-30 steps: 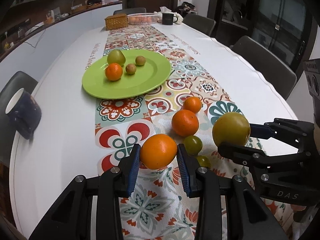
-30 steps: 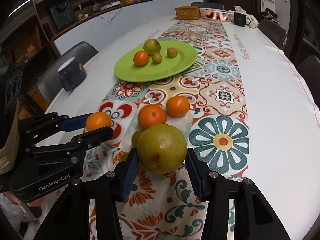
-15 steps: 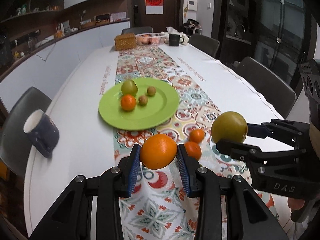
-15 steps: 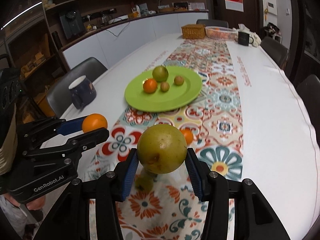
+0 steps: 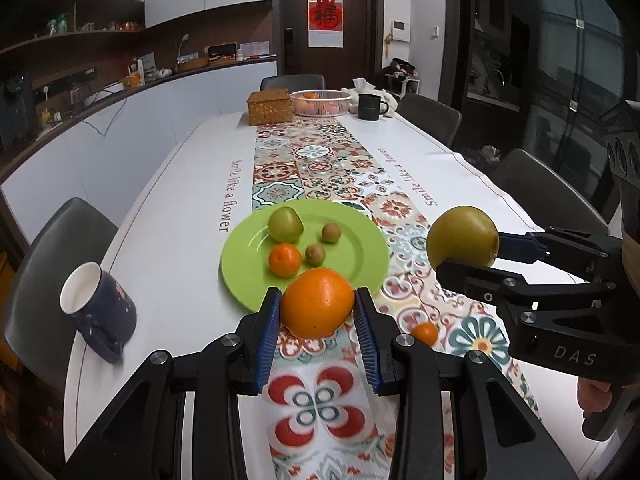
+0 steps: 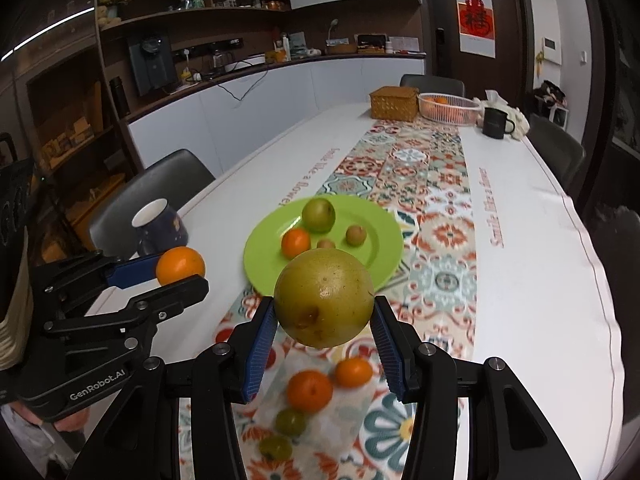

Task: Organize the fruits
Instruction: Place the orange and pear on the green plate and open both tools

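My left gripper (image 5: 316, 312) holds an orange (image 5: 317, 302) above the plate's (image 5: 360, 276) near rim. Right gripper (image 6: 324, 316) alongside holds a pear (image 6: 325, 297). Mug (image 5: 98, 316) at the table's (image 5: 168, 248) left edge.

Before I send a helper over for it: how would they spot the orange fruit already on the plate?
Find the green plate on the patterned table runner. Four fruits sit on it: a green pear, two small brown fruits, and the mandarin. The mandarin is the only orange one, nearest the plate's front-left side.

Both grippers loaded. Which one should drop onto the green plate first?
Left, probably. The left gripper holds its orange right at the green plate's near rim; the right gripper, holding the pear, sits off to the plate's side.
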Demonstrator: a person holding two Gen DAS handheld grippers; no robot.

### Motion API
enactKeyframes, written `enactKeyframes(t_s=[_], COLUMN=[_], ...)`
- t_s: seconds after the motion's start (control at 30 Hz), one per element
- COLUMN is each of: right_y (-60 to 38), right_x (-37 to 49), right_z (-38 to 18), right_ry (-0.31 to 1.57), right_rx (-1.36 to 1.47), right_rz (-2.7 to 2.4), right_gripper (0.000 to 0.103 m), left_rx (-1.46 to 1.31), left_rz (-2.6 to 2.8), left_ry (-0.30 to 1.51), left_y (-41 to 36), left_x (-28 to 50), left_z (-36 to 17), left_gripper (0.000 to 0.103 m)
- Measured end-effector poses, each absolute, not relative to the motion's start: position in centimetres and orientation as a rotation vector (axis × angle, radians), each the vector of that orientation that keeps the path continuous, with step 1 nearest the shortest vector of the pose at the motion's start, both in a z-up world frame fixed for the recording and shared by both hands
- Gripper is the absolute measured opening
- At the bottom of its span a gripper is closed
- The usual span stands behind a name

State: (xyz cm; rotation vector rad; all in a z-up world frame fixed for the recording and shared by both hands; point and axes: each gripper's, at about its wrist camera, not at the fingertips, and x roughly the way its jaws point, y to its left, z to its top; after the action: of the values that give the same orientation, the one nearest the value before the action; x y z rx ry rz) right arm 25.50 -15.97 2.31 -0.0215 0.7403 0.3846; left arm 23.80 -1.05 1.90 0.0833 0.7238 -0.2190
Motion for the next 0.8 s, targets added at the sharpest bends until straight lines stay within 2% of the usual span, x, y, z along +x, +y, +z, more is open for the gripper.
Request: enactKeyframes(t_s=[0.3, 0.8], right_y=[-15.2, -13.7], right_x=[29.9, 36.3], right_z=[1.2, -4.3], right_ry=[0.772, 0.894], right_rx=[-0.024, -0.028], right_rz=[0.412, 0.437], right_gripper=[0.049, 0.049], left_rx=[0.072, 0.061], left_rz=[-0.211, -0.216], left_ry=[0.760, 0.873], left_y=[-0.6, 0.2], left_x=[27.9, 33.2], left_z=[0.1, -5.3], left_gripper=[0.036, 0.036])
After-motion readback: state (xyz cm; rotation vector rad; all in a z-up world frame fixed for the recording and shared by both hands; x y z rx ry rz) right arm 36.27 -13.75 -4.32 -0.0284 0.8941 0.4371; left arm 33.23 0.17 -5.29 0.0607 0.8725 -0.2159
